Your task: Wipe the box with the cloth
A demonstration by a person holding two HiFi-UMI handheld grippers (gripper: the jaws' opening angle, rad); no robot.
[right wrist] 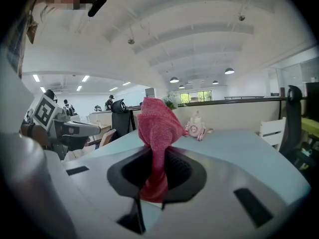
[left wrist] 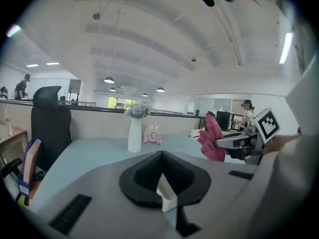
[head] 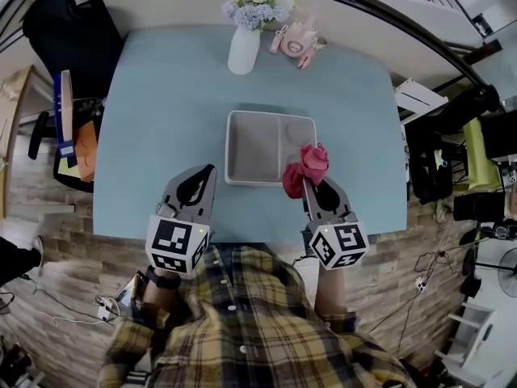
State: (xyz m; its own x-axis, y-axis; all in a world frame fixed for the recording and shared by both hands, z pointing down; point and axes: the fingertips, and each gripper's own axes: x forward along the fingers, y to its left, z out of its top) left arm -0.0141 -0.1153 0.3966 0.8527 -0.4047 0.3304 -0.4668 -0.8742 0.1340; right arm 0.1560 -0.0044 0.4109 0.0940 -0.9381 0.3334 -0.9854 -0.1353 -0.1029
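Observation:
A grey two-compartment box (head: 266, 147) lies flat in the middle of the light blue table (head: 161, 95). My right gripper (head: 311, 186) is shut on a crumpled red cloth (head: 304, 169), which hangs over the box's near right corner. In the right gripper view the cloth (right wrist: 157, 133) rises in a bunch from between the jaws. My left gripper (head: 202, 176) is held above the table's near edge, left of the box, shut with nothing in it; the left gripper view shows its jaws closed together, with the cloth (left wrist: 213, 138) off to the right.
A white vase of flowers (head: 246, 39) and a small pink toy (head: 296, 43) stand at the table's far side. A black office chair (head: 69, 31) is at the far left, and a chair holding bags (head: 73, 132) is beside the table's left edge. Cluttered furniture stands to the right.

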